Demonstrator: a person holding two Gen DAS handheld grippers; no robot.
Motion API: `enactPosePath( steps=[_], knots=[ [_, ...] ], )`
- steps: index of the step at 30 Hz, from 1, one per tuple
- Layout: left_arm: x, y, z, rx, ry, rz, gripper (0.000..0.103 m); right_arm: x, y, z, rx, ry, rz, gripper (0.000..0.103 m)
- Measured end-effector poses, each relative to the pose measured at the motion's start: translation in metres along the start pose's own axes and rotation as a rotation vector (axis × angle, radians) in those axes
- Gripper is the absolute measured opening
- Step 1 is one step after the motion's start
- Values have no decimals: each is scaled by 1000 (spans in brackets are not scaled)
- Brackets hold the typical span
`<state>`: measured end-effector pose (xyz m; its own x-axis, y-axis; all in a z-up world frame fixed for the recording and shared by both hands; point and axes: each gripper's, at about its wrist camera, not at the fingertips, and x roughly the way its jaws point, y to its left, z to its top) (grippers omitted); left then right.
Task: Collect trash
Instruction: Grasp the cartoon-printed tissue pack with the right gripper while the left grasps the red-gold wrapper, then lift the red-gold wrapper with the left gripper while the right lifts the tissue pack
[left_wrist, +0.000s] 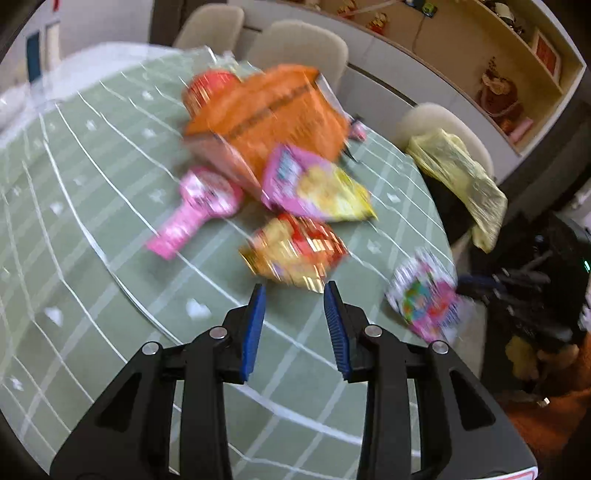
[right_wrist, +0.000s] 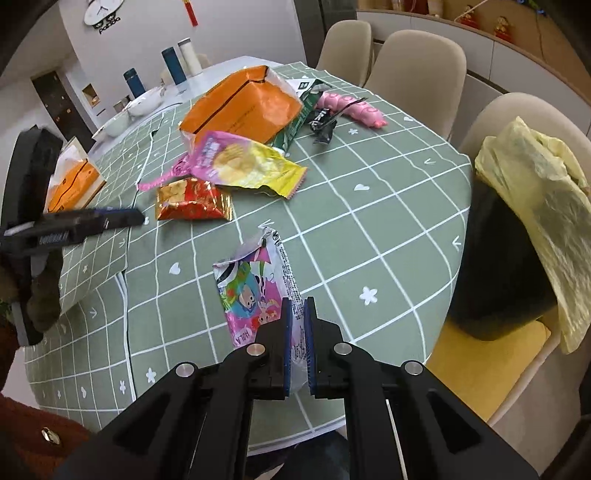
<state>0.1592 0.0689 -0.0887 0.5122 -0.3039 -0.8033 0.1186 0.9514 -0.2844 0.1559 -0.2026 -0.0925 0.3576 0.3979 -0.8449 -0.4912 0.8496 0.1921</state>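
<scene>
Right tongs (right_wrist: 297, 306) clamping cartoon wrapper (right_wrist: 255, 288) near table edge (right_wrist: 458, 258).

Both grippers, left (left_wrist: 294, 291) and right (right_wrist: 297, 304), had black plastic arms, silver round screws and ribbed blue pads (left_wrist: 255, 328); a rust-red knitted sleeve (right_wrist: 33, 439) showed.

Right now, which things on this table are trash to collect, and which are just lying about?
Job:
- cartoon wrapper, pinched in the right gripper
- red-gold packet
- pink-yellow chip bag
- dark wrappers
- bin with yellow liner
- left gripper, open

Probably lying about:
- orange tissue pack
- bottles
- bowls
</scene>
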Motion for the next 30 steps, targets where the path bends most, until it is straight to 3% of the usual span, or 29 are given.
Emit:
enactPosePath(
  steps=[5,12,13,16,17,18,20,22,30],
  knots=[
    [20,-6,33,96,-25,41,32,0,4,-3,-12,9,-1,8],
    [65,-24,36,224,147,20,31,1,0,-13,34,6,9,8],
    [66,-27,32,230,150,33,21,1,-2,-14,54,2,37,8],
    [58,-26,23,166,160,26,11,6,-6,-15,86,7,50,10],
    [54,-25,20,132,158,15,8,7,-5,-15,82,9,51,18],
    [50,-23,18,102,155,9,7,8,-5,-15,77,10,61,33],
    [36,-18,10,41,135,11,7,11,-3,-15,67,16,103,41],
    [23,-13,3,-10,111,9,7,18,0,-14,47,40,115,41],
    [-9,6,-25,-178,71,41,7,31,28,-19,-157,66,-32,41]
  ],
)
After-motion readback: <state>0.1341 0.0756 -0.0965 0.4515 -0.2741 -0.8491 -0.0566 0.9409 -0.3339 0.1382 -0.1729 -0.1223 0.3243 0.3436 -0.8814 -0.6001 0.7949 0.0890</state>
